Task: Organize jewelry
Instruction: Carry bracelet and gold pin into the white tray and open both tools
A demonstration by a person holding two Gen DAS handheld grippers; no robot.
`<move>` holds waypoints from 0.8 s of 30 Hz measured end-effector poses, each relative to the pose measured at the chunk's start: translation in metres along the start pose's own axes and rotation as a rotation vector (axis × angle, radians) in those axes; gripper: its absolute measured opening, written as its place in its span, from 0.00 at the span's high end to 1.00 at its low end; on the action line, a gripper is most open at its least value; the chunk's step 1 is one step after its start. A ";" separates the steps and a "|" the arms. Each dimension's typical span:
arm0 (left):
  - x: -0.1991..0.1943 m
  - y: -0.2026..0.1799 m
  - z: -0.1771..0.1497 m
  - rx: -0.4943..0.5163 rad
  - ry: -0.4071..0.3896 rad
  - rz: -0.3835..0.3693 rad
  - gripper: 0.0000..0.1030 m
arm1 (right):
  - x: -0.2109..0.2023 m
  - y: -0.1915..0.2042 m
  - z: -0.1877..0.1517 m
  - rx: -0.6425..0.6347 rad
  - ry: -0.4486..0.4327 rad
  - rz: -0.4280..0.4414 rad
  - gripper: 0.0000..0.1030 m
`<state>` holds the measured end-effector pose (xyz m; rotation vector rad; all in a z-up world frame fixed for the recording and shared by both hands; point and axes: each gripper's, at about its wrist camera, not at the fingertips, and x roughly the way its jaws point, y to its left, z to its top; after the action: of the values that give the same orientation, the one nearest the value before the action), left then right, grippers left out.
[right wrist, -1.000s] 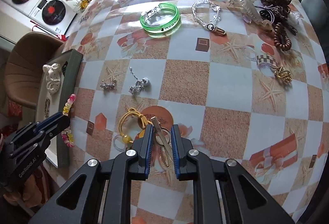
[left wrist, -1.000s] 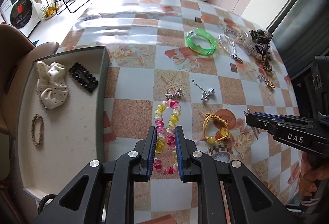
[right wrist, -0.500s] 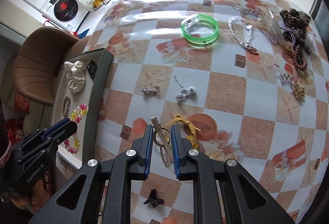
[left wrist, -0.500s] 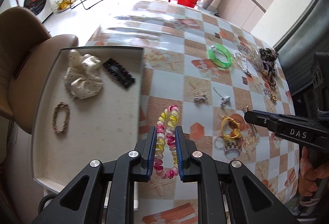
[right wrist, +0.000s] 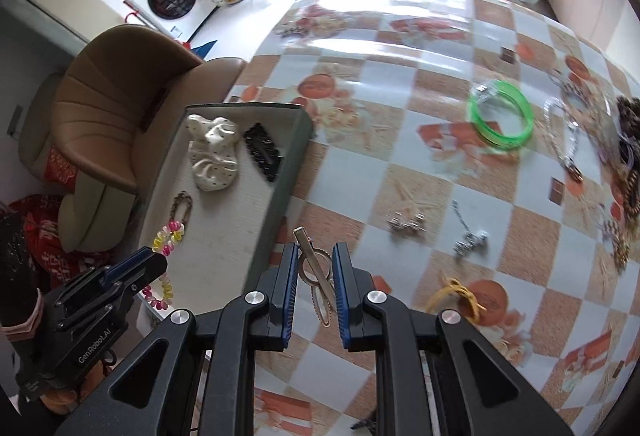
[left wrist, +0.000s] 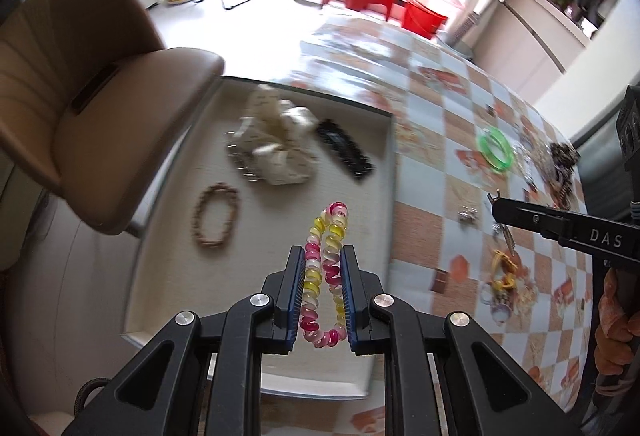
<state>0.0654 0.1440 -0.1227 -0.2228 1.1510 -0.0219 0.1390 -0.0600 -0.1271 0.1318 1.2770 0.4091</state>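
My left gripper (left wrist: pixel 320 256) is shut on a pink, yellow and clear spiral hair tie (left wrist: pixel 326 268) and holds it above the beige tray (left wrist: pixel 168 260). It also shows in the right wrist view (right wrist: pixel 154 264). My right gripper (right wrist: pixel 316 256) is shut on a silver hair clip (right wrist: pixel 316 272), held above the checked tablecloth just right of the tray's dark rim (right wrist: pixel 280 192). In the tray lie a white dotted scrunchie (left wrist: pixel 276 140), a black clip (left wrist: pixel 344 148) and a brown beaded bracelet (left wrist: pixel 214 220).
On the table lie a green bangle (right wrist: pixel 500 120), a silver chain (right wrist: pixel 564 140), small silver pieces (right wrist: pixel 406 224), a yellow hair tie (right wrist: pixel 456 296) and a leopard scrunchie (right wrist: pixel 628 116). A brown chair (left wrist: pixel 80 108) stands left of the tray.
Both grippers have moved left with their loads. The left gripper has carried the spiral hair tie from above the table to above the tray. The right gripper has neared the tray's rim.
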 end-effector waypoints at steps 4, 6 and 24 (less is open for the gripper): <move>0.001 0.026 -0.003 -0.046 -0.001 0.030 0.79 | 0.015 0.028 0.010 -0.053 0.018 0.024 0.82; 0.003 0.039 -0.005 -0.069 0.003 0.047 0.79 | 0.024 0.043 0.014 -0.080 0.028 0.036 0.82; 0.052 0.087 -0.027 -0.142 0.078 0.131 0.79 | 0.129 0.121 0.036 -0.161 0.143 0.086 0.82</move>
<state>0.0541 0.2177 -0.1965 -0.2740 1.2444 0.1683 0.1760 0.1038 -0.1944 0.0216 1.3759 0.6026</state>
